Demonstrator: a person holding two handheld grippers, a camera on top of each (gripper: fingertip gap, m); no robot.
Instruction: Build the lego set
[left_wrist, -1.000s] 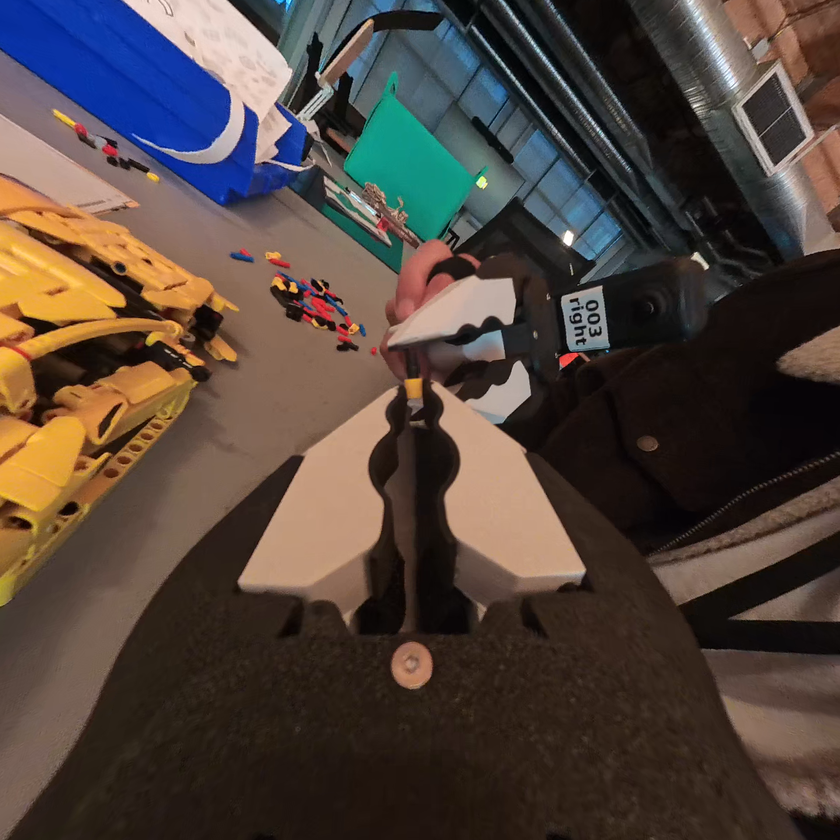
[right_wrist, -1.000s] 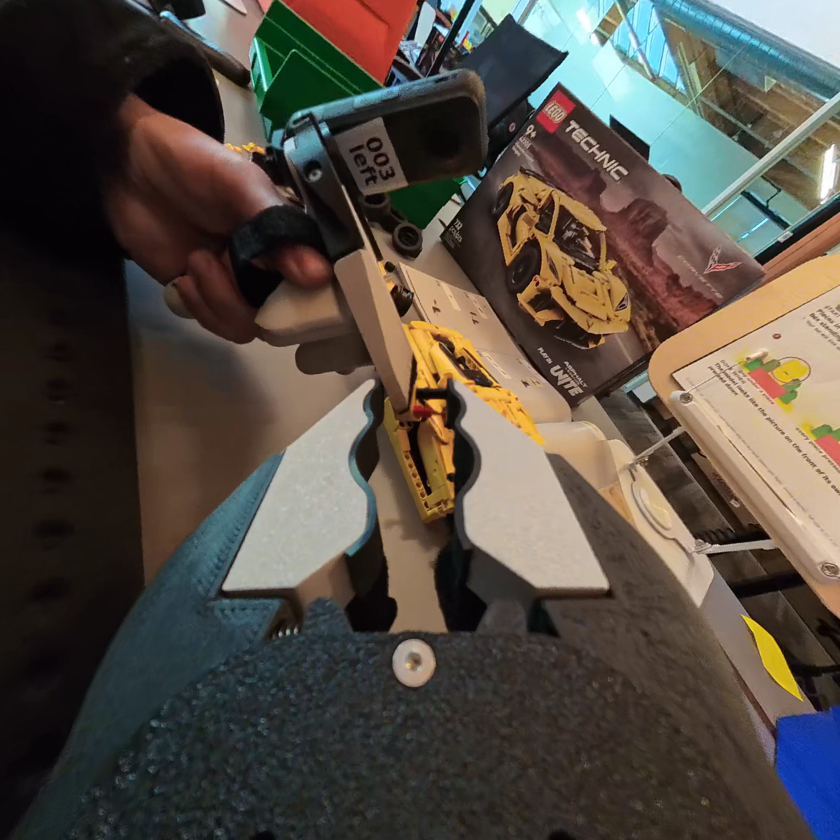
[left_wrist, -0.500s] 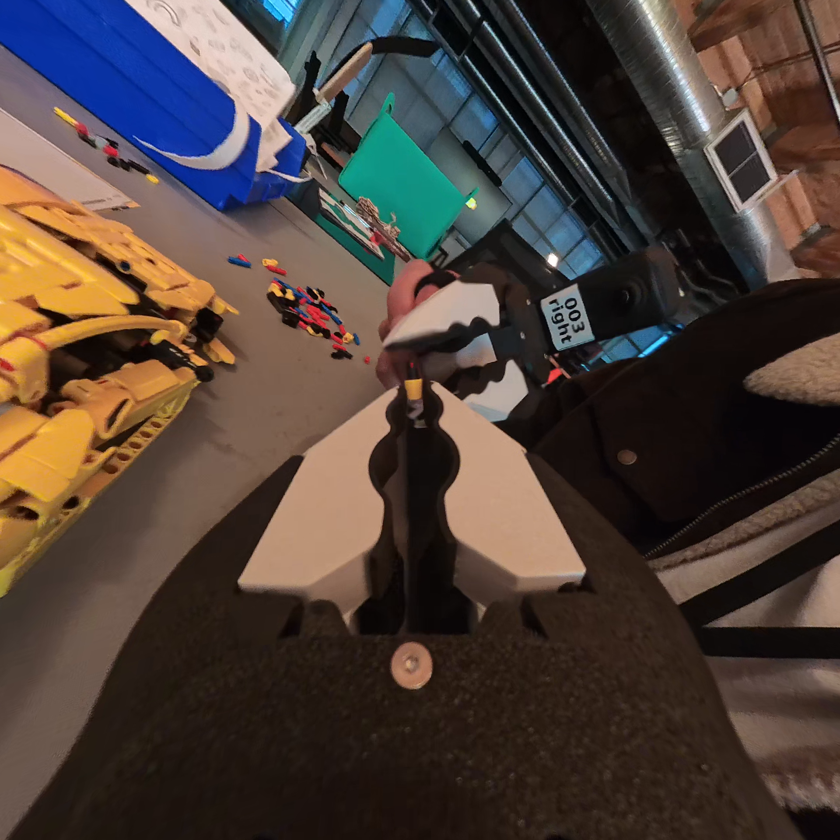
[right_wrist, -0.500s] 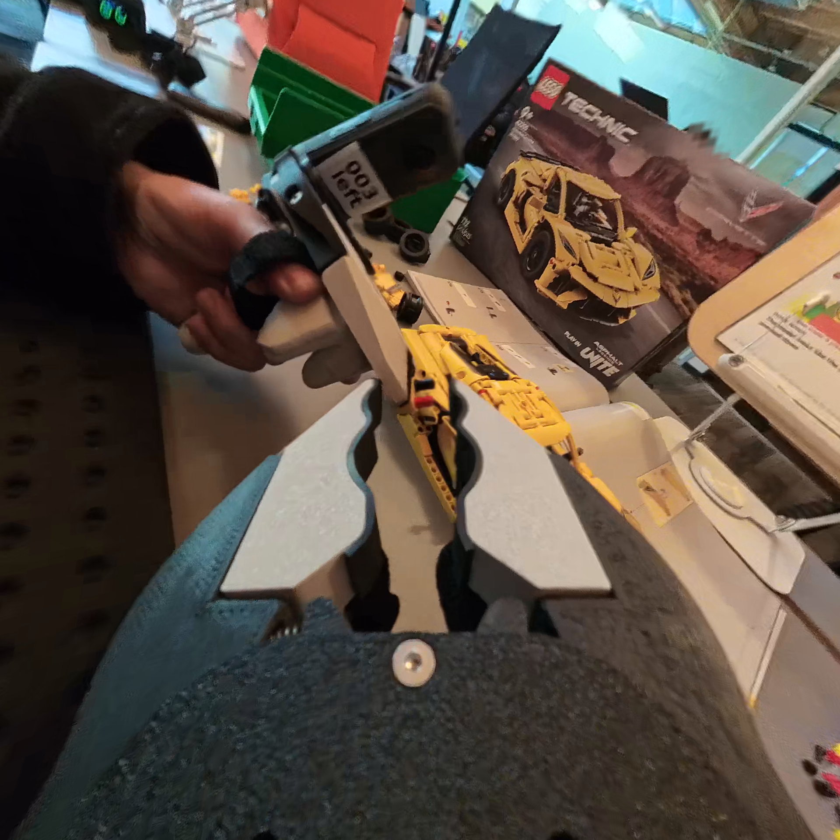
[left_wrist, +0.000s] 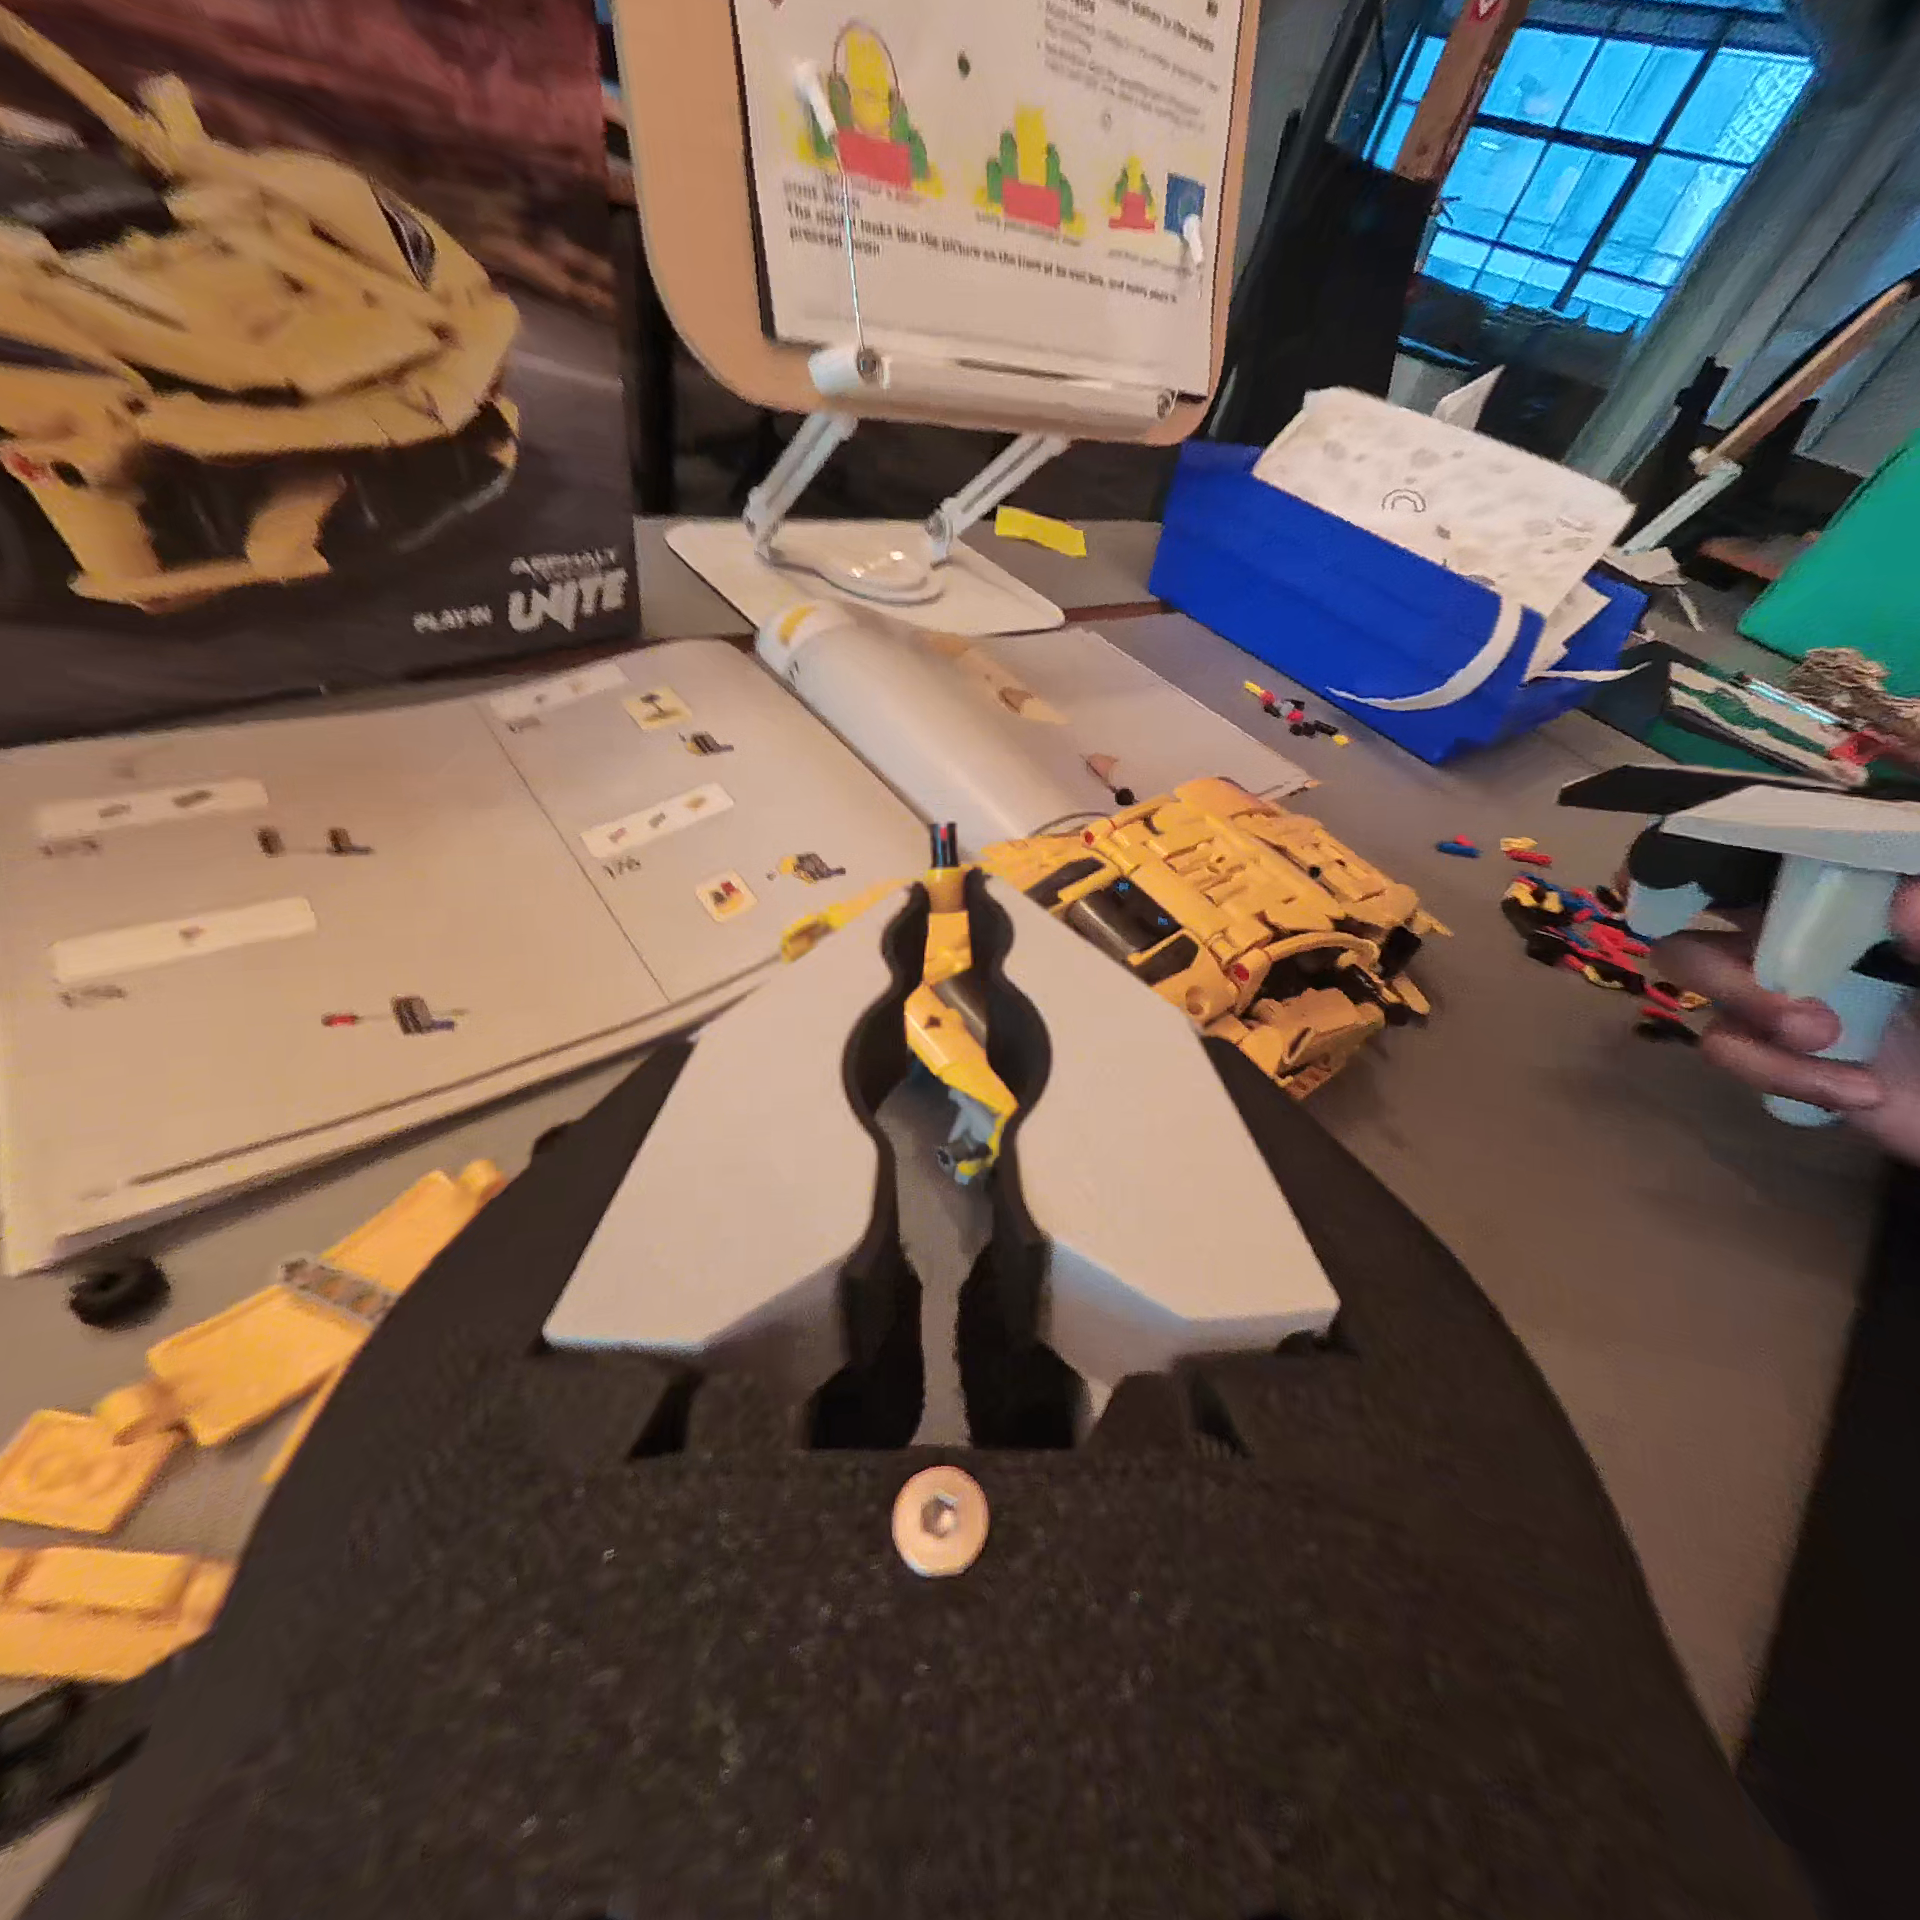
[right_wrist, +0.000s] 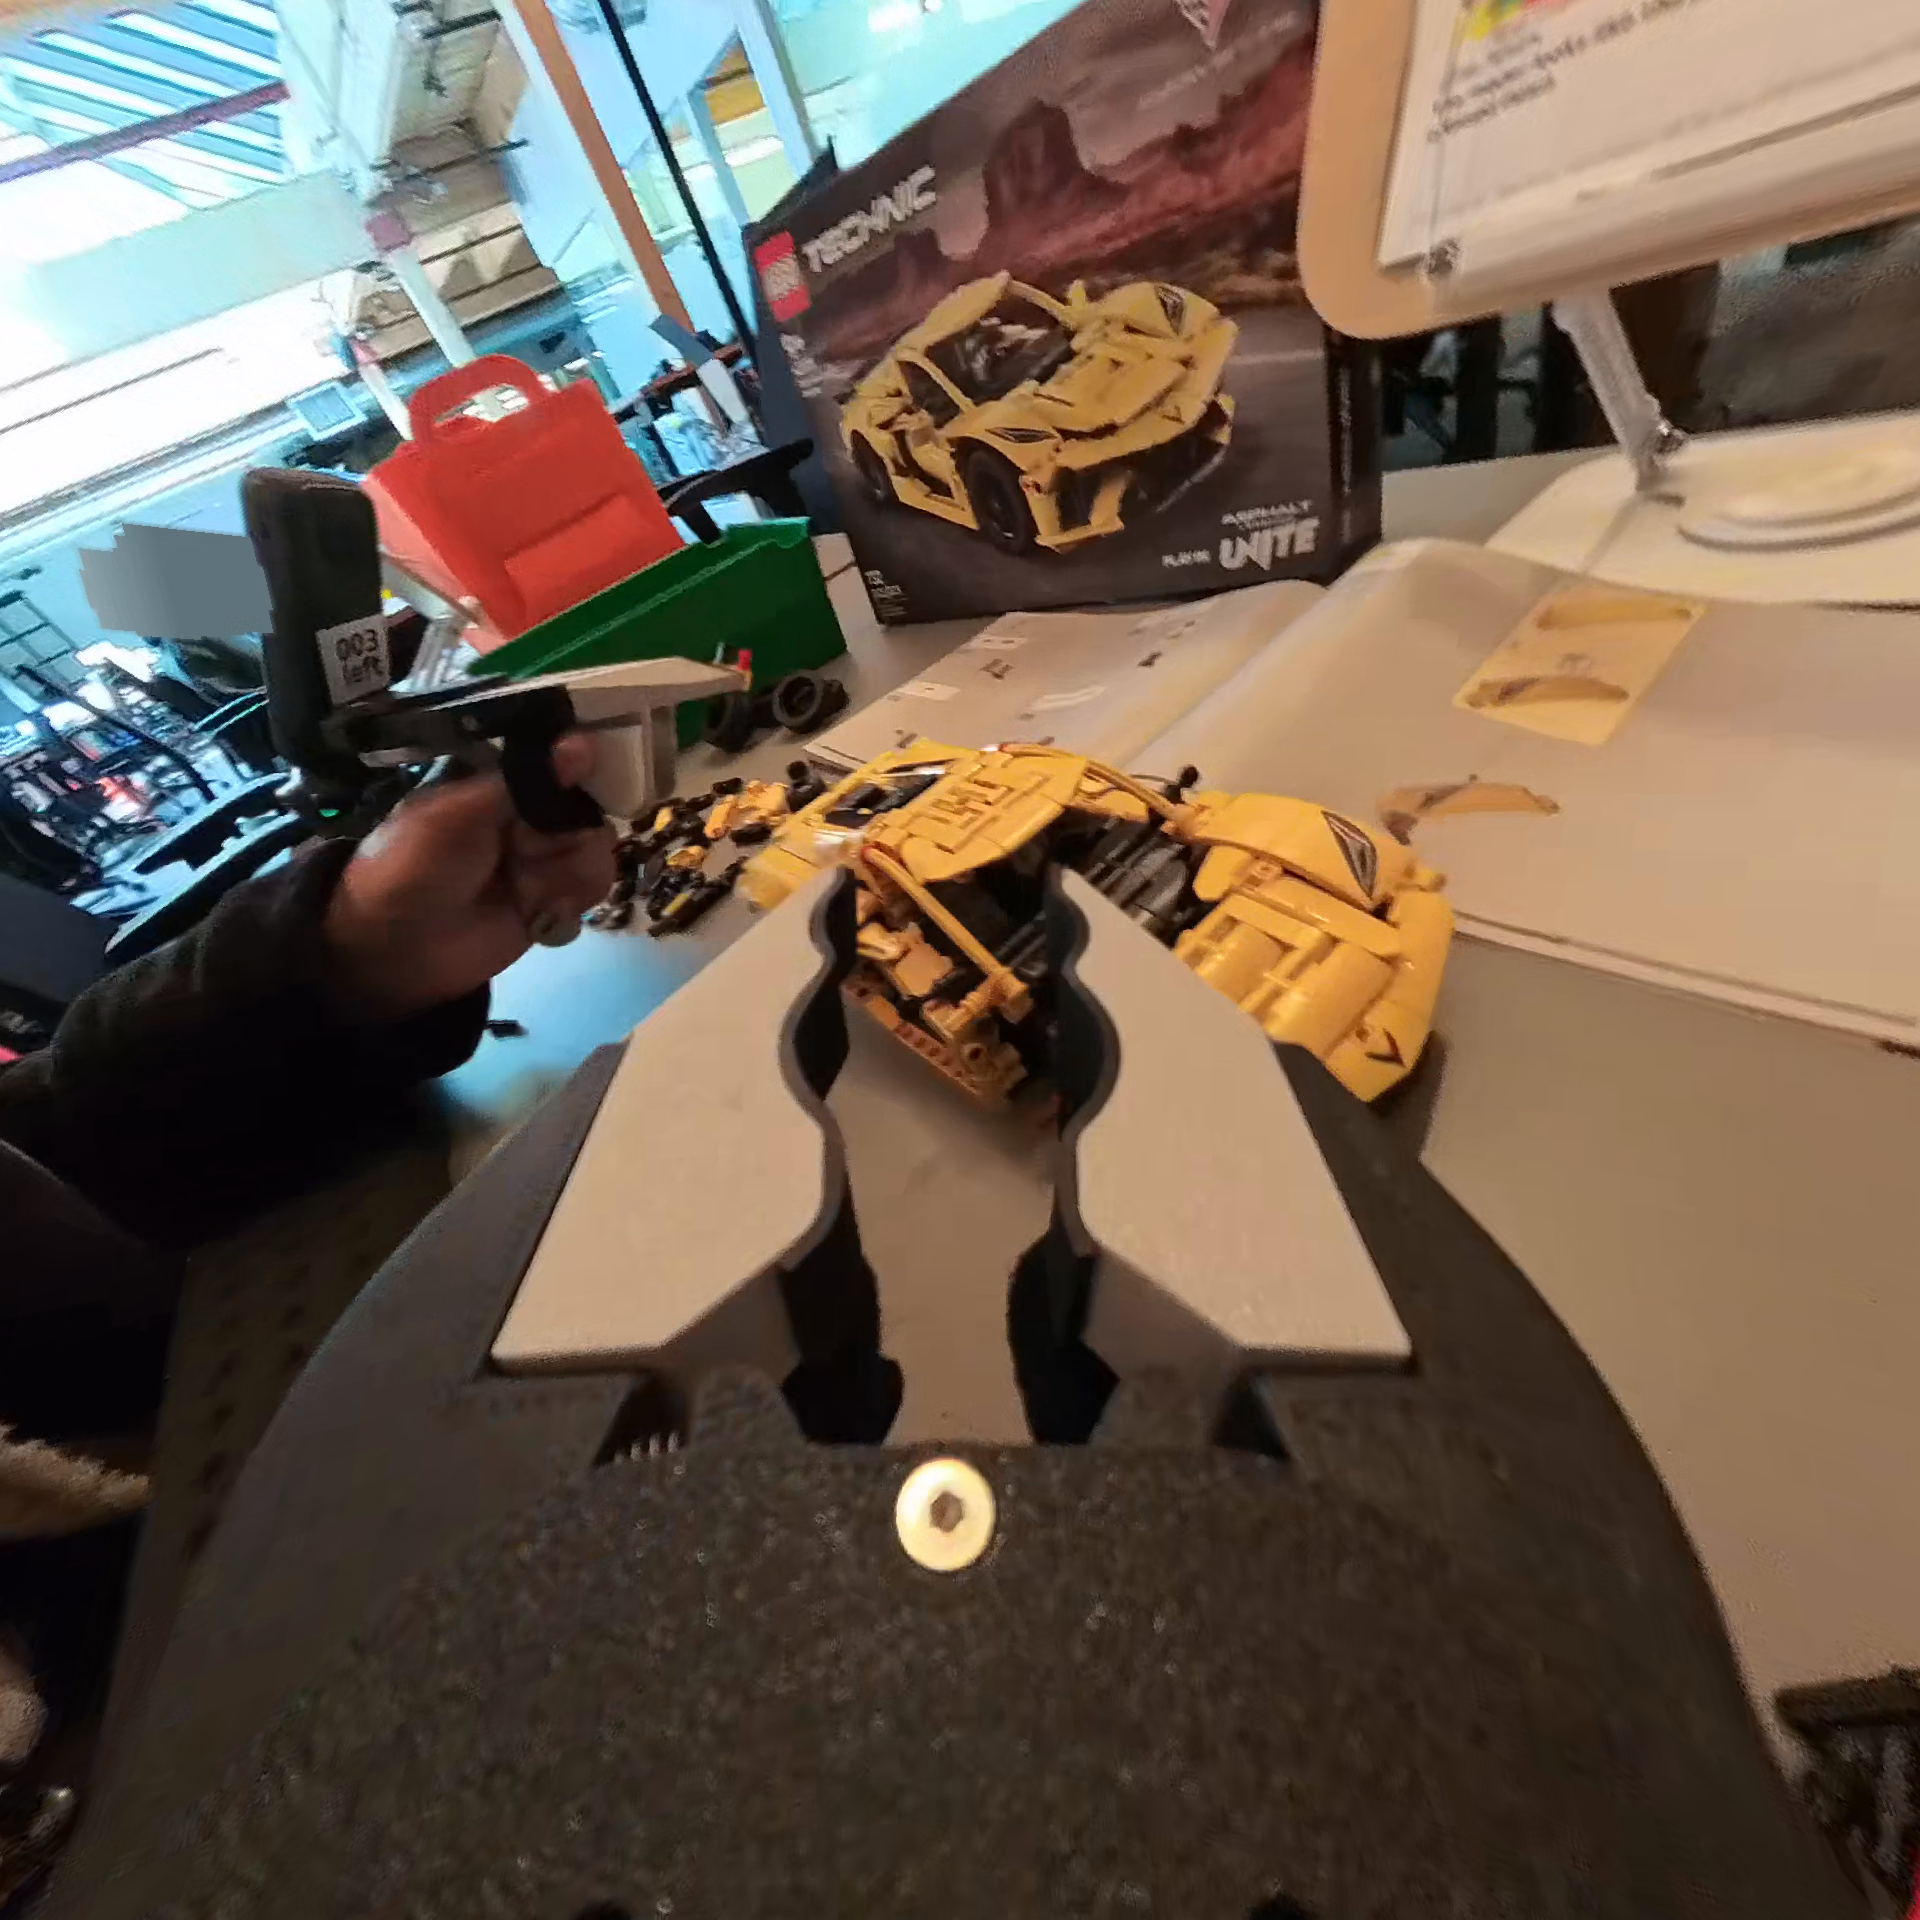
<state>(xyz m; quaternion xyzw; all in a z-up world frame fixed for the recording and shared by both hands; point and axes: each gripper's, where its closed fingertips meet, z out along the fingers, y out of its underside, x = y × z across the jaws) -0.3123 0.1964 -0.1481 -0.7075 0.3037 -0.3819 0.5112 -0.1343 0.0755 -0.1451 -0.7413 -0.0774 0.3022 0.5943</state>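
Note:
My left gripper (left_wrist: 945, 888) is shut on a small yellow piece with a black pin (left_wrist: 943, 847) that sticks out past its tips. It holds the piece in the air in front of the yellow lego car (left_wrist: 1216, 914). The car lies on the grey table beside the open instruction booklet (left_wrist: 416, 883). My right gripper (right_wrist: 948, 904) is open and empty, with its fingers close in front of the car (right_wrist: 1268, 904). It also shows at the right edge of the left wrist view (left_wrist: 1600, 800). The left gripper shows at the left of the right wrist view (right_wrist: 732, 675).
The set's box (left_wrist: 291, 312) and a paper stand (left_wrist: 935, 208) are at the back. A blue bin (left_wrist: 1351, 603) and loose small pieces (left_wrist: 1579, 925) lie right. Yellow panels (left_wrist: 260, 1340) and a black tyre (left_wrist: 114, 1288) lie near left. A green bin (right_wrist: 707, 613) stands far left. The left gripper's tips are roughly 20 centimetres from the right gripper's.
The two grippers were tip to tip in the air. They have come apart, and both now face the car and booklet. The left still holds its small piece.

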